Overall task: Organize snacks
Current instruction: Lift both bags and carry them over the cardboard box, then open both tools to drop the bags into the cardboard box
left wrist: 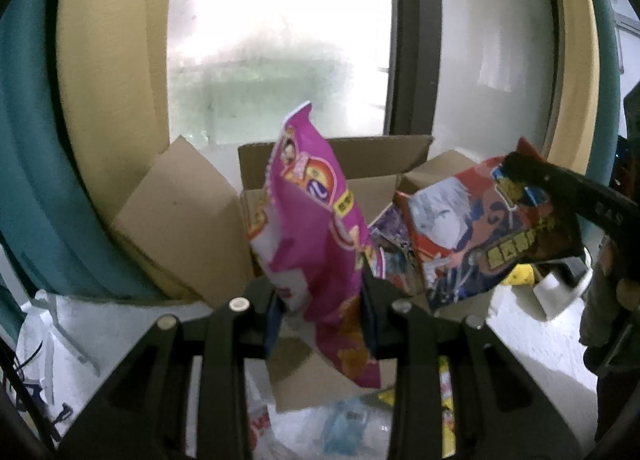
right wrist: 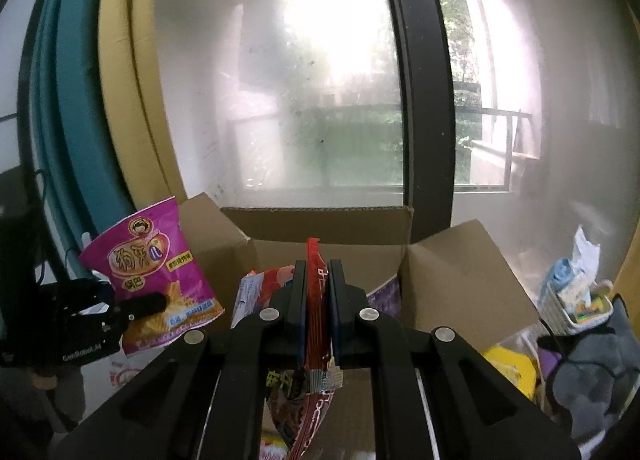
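Observation:
My left gripper [left wrist: 322, 292] is shut on a magenta snack bag [left wrist: 316, 211] and holds it upright in front of an open cardboard box [left wrist: 180, 215]. The magenta bag also shows in the right wrist view [right wrist: 154, 264], held by the left gripper [right wrist: 152, 304]. My right gripper [right wrist: 318, 272] is shut on a red snack bag [right wrist: 316, 324], edge on, above the box [right wrist: 460, 272]. In the left wrist view the red bag [left wrist: 488, 227] with a cartoon print hangs from the right gripper [left wrist: 532, 167] over the box. More packets [left wrist: 390, 236] lie inside the box.
A large window with a dark frame [right wrist: 424, 99] stands behind the box. Loose packets [left wrist: 348, 424] lie on the white surface near me. A yellow packet [right wrist: 512, 368], a small basket of items [right wrist: 576, 300] and grey cloth [right wrist: 600, 372] lie to the box's right.

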Demonstrator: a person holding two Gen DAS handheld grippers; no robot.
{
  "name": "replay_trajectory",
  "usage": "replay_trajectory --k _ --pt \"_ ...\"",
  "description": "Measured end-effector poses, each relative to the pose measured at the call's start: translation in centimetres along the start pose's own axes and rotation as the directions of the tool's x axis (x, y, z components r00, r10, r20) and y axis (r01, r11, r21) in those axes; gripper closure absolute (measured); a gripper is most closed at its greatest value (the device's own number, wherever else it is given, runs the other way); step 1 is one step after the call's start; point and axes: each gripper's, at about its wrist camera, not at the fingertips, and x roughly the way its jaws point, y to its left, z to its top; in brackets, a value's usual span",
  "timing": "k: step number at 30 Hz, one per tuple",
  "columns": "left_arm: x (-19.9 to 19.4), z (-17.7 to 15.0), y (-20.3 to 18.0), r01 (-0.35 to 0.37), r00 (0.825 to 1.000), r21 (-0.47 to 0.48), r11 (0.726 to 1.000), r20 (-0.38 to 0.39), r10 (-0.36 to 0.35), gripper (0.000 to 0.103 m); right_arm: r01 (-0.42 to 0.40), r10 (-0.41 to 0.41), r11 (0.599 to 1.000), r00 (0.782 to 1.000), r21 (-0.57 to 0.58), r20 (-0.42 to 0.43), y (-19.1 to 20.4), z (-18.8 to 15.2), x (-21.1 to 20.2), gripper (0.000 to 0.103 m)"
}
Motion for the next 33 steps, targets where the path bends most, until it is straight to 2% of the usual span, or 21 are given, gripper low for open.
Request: replay_trajectory --k 7,10,14,17,22,25,26,28,29,30,33 --pt "3.8 1.3 1.2 -0.017 0.999 -0.034 0.999 -0.032 0.016 0.070 0.023 -0.023 1.000 1.000 0.007 -0.009 -0.8 1.9 5.0 0.093" --pt "5.0 1.8 1.5 -0.012 0.999 -0.037 0.999 -0.053 0.010 0.069 0.030 -0.029 0.999 0.999 0.023 -0.031 -1.0 2.1 7.6 0.093" --pt "6.6 2.6 2.1 -0.043 0.998 -0.054 0.998 -0.053 0.040 0.068 0.038 -0.032 0.996 0.997 0.077 -0.073 -1.1 2.1 11.0 0.093" --pt "6.7 2.7 2.3 -0.050 0.998 -0.065 0.997 -0.047 0.047 0.059 0.047 -0.038 0.995 0.994 0.091 -0.098 -0.8 2.3 12.9 0.093" --pt "6.0 3.1 3.3 -0.063 0.998 -0.089 0.994 -0.026 0.061 0.058 0.058 -0.045 0.993 0.992 0.107 -0.121 -0.1 2.8 14.9 0.093" --pt "5.3 3.3 3.6 -0.076 0.997 -0.093 0.993 -0.009 0.075 0.056 0.102 -0.085 0.988 0.987 0.114 -0.139 0.1 2.7 15.9 0.092" --pt "5.2 3.3 3.7 -0.082 0.997 -0.091 0.992 -0.006 0.081 0.055 0.130 -0.111 0.986 0.980 0.108 -0.163 0.1 2.7 16.3 0.088" --pt "5.1 3.3 3.7 -0.080 0.997 -0.095 0.992 -0.013 0.079 0.054 0.147 -0.127 0.984 0.974 0.099 -0.188 0.1 2.7 16.7 0.066" --pt "5.1 3.4 3.6 -0.077 0.997 -0.096 0.992 -0.014 0.076 0.054 0.151 -0.130 0.983 0.974 0.101 -0.184 0.0 2.7 16.6 0.048" --pt "5.1 3.5 3.6 -0.076 0.997 -0.096 0.993 -0.015 0.074 0.053 0.160 -0.141 0.982 0.975 0.099 -0.173 0.0 2.7 16.2 0.040" --pt "4.9 3.6 3.5 -0.072 0.997 -0.091 0.993 -0.009 0.072 0.049 0.168 -0.154 0.983 0.975 0.079 -0.161 0.0 2.6 15.1 0.040"
